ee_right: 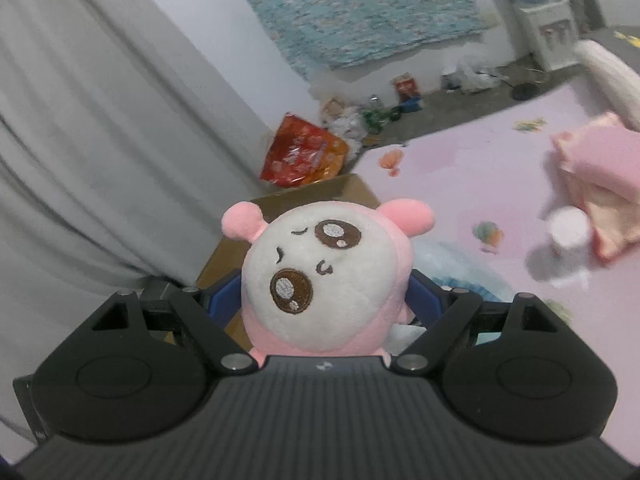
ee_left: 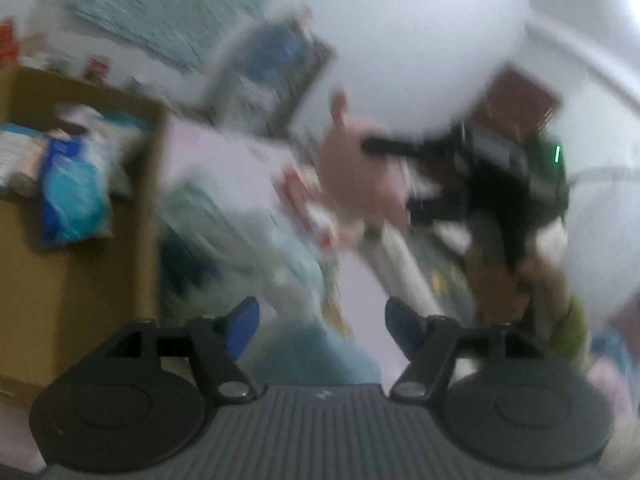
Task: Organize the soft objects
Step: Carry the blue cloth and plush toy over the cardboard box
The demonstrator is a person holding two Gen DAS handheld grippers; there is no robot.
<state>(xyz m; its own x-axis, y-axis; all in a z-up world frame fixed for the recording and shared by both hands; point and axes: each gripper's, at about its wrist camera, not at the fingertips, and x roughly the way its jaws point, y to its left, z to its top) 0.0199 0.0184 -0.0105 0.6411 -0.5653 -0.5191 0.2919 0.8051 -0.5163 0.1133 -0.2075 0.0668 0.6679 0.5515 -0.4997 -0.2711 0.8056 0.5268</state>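
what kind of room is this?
Probably a lived-in bedroom: a pink sheet like a bed's, a grey curtain, a water dispenser by the wall, a pink plush toy in the jaws.

The left wrist view, badly blurred, looks along its jaws and down at the pink sheet [ee_left: 224, 152]; the cardboard box [ee_left: 80, 280] sits at nine o'clock; the right wrist view faces the curtain [ee_right: 100, 140]; both share the blue wall hanging [ee_right: 360, 8].
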